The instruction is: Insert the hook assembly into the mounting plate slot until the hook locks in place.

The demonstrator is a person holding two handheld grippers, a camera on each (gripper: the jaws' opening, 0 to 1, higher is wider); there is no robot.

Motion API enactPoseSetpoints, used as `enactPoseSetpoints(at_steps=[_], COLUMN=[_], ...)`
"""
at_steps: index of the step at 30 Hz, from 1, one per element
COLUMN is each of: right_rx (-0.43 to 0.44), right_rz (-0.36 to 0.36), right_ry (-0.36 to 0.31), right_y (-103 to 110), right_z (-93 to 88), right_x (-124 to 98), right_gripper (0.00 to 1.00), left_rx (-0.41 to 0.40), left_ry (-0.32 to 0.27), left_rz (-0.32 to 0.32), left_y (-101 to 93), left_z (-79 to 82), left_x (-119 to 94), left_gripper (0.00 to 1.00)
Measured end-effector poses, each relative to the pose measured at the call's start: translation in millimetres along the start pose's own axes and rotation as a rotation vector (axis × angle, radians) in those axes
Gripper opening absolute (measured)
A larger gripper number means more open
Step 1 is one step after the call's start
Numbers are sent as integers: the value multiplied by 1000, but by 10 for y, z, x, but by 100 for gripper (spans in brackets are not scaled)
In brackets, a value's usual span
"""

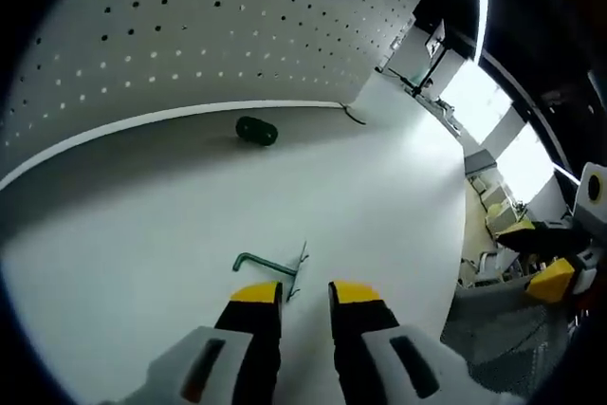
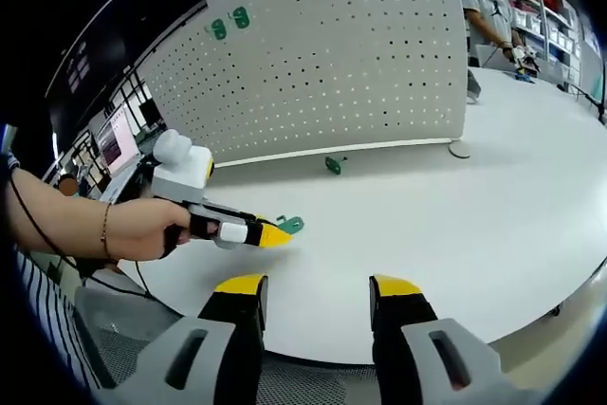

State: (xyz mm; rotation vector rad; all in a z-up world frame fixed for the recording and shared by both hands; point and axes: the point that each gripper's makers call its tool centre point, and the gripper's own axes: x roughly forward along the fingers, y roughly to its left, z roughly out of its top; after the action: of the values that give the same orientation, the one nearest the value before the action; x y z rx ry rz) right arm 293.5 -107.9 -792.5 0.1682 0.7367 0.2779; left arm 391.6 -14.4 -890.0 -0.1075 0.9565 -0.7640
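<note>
A green L-shaped hook (image 1: 267, 265) with a thin wire part lies on the white table (image 1: 379, 187), just ahead of my left gripper (image 1: 305, 293). That gripper is open and holds nothing. In the right gripper view a hand holds the left gripper (image 2: 275, 234), whose yellow tips almost touch the hook (image 2: 292, 225). My right gripper (image 2: 317, 285) is open and empty above the table's near edge. It appears at the right edge of the left gripper view (image 1: 539, 253). A small dark green piece (image 1: 256, 130) (image 2: 333, 165) lies at the foot of the white pegboard (image 1: 218, 26) (image 2: 360, 64).
Two green pieces (image 2: 229, 23) hang high on the pegboard's left. A dark cable (image 2: 460, 149) (image 1: 353, 117) lies by the board's right end. A person (image 2: 488, 2) stands at the far right. The table's rounded edge (image 2: 531, 315) runs close to my right gripper.
</note>
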Motion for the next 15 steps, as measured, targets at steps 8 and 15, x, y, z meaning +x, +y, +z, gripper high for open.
enactPoseSetpoints(at_steps=[8,15], right_rx=[9,10], right_rz=[-3,-1], right_ry=[2,7], right_y=[-10,-5], right_z=[-6,-11], right_x=[9,23], right_gripper=[40,40], left_rx=[9,22], left_ry=[4,-9], left_rz=[15,30], left_y=[51,103], left_z=[2,30], left_x=[16,18], left_gripper=[6,5])
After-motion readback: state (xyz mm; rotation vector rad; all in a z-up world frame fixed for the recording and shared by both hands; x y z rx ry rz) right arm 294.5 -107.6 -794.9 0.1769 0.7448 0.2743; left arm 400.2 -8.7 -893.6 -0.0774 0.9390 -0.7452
